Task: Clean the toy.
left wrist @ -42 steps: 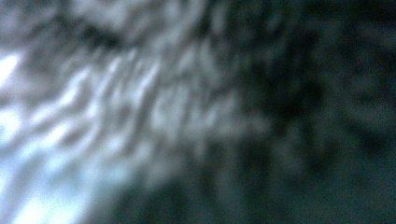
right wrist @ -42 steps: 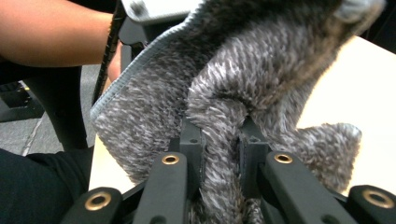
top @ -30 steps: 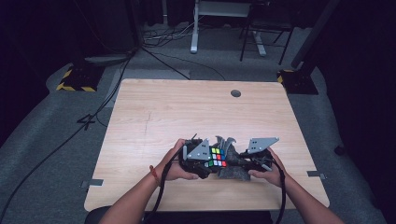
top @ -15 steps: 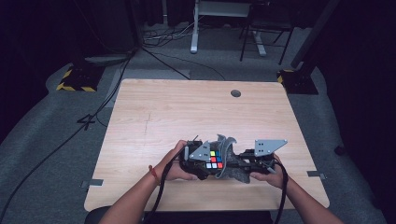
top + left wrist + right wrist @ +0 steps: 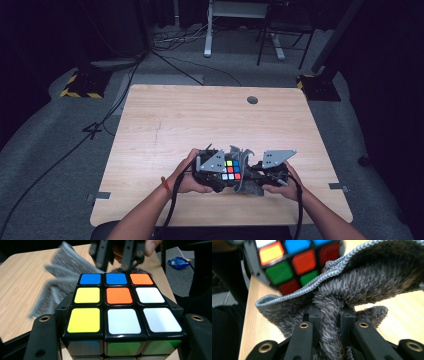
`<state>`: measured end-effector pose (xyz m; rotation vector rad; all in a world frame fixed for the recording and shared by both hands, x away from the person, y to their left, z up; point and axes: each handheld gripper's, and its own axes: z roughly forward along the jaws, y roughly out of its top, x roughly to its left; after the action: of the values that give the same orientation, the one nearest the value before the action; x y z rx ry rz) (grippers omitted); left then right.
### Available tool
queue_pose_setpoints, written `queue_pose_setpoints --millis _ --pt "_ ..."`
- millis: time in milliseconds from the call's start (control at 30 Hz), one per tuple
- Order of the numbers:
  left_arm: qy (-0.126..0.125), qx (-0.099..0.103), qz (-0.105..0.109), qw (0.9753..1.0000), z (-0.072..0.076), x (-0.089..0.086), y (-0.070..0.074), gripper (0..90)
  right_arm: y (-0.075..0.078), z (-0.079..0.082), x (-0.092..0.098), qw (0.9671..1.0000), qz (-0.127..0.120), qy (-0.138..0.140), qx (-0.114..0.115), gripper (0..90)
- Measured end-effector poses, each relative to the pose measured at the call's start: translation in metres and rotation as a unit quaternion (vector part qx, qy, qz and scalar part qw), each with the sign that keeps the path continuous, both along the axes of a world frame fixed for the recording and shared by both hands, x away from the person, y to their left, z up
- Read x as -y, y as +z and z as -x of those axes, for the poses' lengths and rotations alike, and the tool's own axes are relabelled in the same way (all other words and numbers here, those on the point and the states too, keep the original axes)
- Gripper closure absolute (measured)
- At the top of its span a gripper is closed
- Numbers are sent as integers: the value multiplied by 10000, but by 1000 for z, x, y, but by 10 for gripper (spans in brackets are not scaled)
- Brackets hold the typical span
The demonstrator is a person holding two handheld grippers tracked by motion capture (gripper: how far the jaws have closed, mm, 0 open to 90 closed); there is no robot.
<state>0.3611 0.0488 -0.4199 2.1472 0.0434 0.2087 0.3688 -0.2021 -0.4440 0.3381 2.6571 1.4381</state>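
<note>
Work in hand: wiping a multicoloured 3x3 twist-puzzle cube (image 5: 231, 169) with a grey fluffy microfibre cloth (image 5: 243, 172), both at the near edge of the pale wooden table (image 5: 210, 120), roughly centre.

Left gripper (image 5: 216, 171): clenched on the cube. In the left gripper view the cube (image 5: 119, 305) sits between the two black jaws, which press its left and right sides; top face shows yellow, white, orange and blue tiles, green tiles on the near face.

Right gripper (image 5: 264, 174): grasping the cloth. In the right gripper view a fold of the cloth (image 5: 332, 315) is pinched tight between the jaws, w/ the rest draped up and over toward the cube (image 5: 292, 262).

Change vs. the earlier high views: the right gripper and its grey plate have shifted right and slightly far of the cube, approx. over the last second. The cloth, formerly bunched against the cube's far-right side, now stands up at the right edge of the cube. Left gripper and cube have barely moved.

Meaning, as judged: a wipe stroke across the right face is ending or being reset; cube is held as a fixed workpiece. Cloth-to-cube contact looks light at this instant; exact contact cannot be confirmed. Next pass prob. needs the cloth brought back left onto a tile face. Risk: cloth slipping out of the pinch.
</note>
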Motion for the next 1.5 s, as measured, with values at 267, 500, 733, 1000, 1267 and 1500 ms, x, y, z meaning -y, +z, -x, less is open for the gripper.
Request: queue_pose_setpoints --millis 267,500,733,1000,1267,1500 --pt "143 -156 370 9991 -6 -8 2 332 -5 3 -6 9993 71 290 -233 777" --pt "106 -122 -21 9999 -7 -5 -6 332 11 6 4 9990 -331 276 81 777" --pt "-22 -24 -124 9999 1 7 -8 332 21 2 15 9979 -575 -110 264 777" --pt "84 29 -186 9998 1 10 -10 329 19 4 13 9978 -593 -95 270 776" --pt "139 124 -481 9987 2 16 -14 330 25 12 3 9967 -636 17 497 777" --pt "191 127 -561 9982 1 15 -14 333 24 11 4 9974 -485 -40 522 777"
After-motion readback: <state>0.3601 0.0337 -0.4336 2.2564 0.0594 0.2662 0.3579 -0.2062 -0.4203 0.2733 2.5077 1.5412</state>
